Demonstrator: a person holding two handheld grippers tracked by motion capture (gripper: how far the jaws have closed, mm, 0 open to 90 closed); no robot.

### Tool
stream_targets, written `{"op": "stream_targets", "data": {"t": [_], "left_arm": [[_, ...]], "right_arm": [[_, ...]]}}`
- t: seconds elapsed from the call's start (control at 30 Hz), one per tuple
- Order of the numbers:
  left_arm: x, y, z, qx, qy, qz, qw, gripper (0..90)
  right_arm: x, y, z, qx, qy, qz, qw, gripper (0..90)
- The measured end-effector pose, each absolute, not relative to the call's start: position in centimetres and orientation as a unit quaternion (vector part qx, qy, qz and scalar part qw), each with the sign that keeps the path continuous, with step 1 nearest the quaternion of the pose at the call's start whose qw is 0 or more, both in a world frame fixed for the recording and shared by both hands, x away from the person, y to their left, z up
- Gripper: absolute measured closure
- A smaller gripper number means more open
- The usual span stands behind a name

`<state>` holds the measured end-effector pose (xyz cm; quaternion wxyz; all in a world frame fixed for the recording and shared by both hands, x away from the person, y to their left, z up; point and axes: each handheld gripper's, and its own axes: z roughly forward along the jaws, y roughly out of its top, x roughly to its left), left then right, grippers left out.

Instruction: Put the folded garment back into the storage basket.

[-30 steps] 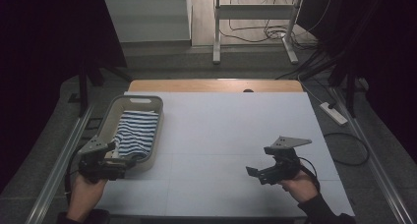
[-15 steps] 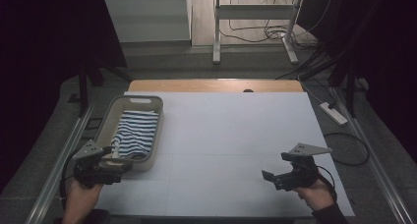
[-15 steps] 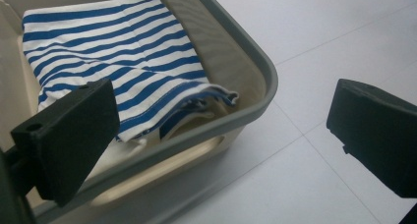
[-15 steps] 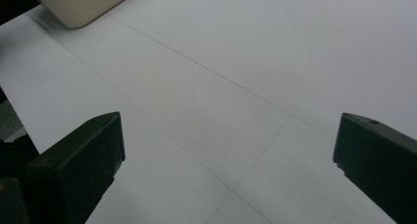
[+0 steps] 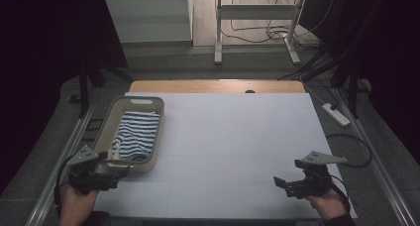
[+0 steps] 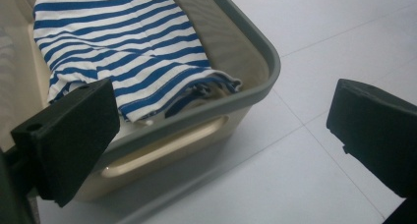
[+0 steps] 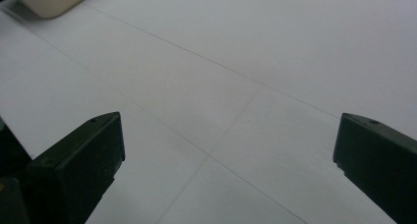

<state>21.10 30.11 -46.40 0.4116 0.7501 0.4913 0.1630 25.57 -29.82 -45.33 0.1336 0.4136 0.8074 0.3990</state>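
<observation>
With the striped shirt (image 5: 134, 139) lying folded in the basket (image 5: 157, 132) at the table's left edge, both the left gripper (image 6: 221, 140) and right gripper (image 7: 226, 170) are held wide and empty (the stowing step is judged finished), so only withdrawal is called for.

Blue-and-white striped cloth (image 6: 128, 52) in beige, grey-rimmed basket (image 6: 255, 52).

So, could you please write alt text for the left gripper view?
A folded blue-and-white striped shirt lies in a beige basket with a grey rim, standing on a white table. The left gripper hangs open before the basket's near corner, its black jaws wide apart and holding nothing.
</observation>
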Motion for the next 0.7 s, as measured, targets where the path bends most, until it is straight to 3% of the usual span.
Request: {"op": "stream_targets", "data": {"t": [0.7], "left_arm": [[19.4, 31.3, -47.2, 0.745, 0.506, 0.172, 0.4, 0.0]], "right_arm": [[22.9, -31.9, -45.8, 0.457, 0.799, 0.363, 0.143, 0.0]]}}
